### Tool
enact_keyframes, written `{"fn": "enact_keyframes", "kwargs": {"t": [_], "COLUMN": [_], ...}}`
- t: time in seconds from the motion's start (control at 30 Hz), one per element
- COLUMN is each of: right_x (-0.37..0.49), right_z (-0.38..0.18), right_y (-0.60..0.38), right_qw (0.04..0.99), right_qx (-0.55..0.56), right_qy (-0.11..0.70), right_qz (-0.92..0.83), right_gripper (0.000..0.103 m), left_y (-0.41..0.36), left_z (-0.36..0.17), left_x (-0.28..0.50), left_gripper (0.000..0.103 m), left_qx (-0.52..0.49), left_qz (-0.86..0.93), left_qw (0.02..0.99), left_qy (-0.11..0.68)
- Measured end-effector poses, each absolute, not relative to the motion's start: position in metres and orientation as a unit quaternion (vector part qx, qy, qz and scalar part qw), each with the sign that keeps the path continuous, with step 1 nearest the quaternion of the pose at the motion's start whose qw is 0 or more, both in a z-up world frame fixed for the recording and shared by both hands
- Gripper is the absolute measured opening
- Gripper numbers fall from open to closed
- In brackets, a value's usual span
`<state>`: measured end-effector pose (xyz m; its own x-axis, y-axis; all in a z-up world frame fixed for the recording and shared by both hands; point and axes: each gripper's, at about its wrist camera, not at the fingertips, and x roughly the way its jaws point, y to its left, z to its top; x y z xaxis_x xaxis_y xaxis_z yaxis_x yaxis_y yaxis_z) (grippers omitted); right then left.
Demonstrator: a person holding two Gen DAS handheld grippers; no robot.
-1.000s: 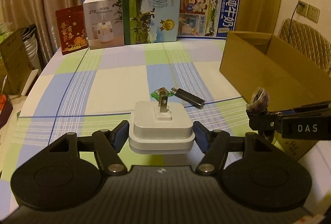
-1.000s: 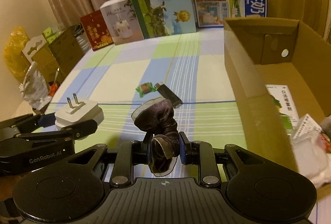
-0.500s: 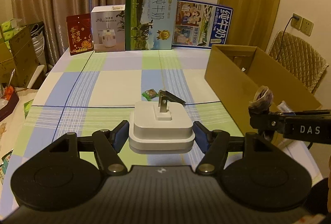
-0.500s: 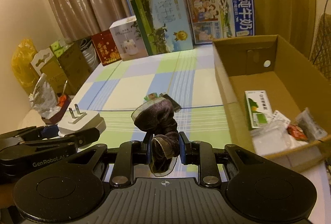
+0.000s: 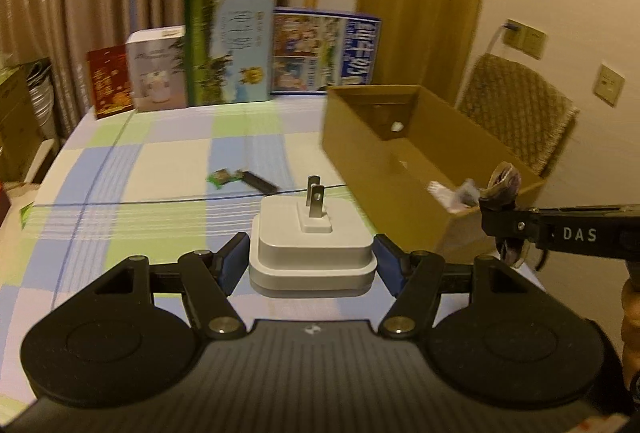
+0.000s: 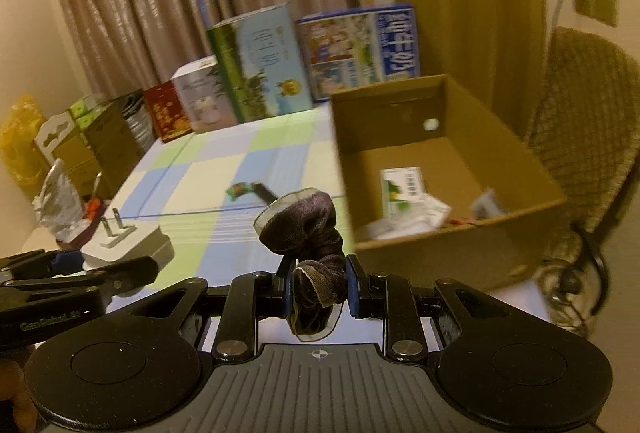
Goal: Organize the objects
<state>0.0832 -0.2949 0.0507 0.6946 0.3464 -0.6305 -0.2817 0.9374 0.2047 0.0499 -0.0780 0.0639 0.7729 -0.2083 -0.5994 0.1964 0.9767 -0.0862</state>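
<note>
Above the checked tablecloth (image 5: 120,169), the left gripper (image 5: 312,261) clamps a rigid, likely slick white plug adapter (image 5: 312,249) by its flat sides, while the right gripper (image 6: 318,291) pinches a soft, light velvet scrunchie (image 6: 308,229) near the cardboard box (image 6: 520,209).

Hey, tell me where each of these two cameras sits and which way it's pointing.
Left wrist: sits behind the left tongs, facing across the checked table toward the curtains; its fingers clamp a white plug adapter.
Right wrist: sits behind the right tongs, facing the cardboard box; its fingers pinch a dark scrunchie.
Shared: both views show the table, box, adapter, scrunchie, and the other tongs at the frame edge.
</note>
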Motion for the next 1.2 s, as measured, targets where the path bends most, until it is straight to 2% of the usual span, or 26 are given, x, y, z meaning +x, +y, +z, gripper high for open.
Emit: {"fn": "enact_keyframes", "kwargs": {"t": [0.67,1.2], "right_x": [0.085,0.151], "right_z": [0.076,0.067], "right_y": [-0.402,-0.412], "right_qw": [0.938,0.929], "right_qx": [0.077,0.061], "right_qy": [0.323,0.347], "right_qz": [0.100,0.118], "right_gripper": [0.022,0.022], "left_y": [-0.198,-0.228], "left_z": [0.082,0.077], "left_x": [0.073,0.136], "left_gripper": [0.062,0.062], "left_qx": [0.030,0.033], "left_qz": [-0.203,-0.204], "left_qw": [0.930,0.926], "left_qy": [0.306,0.317]}}
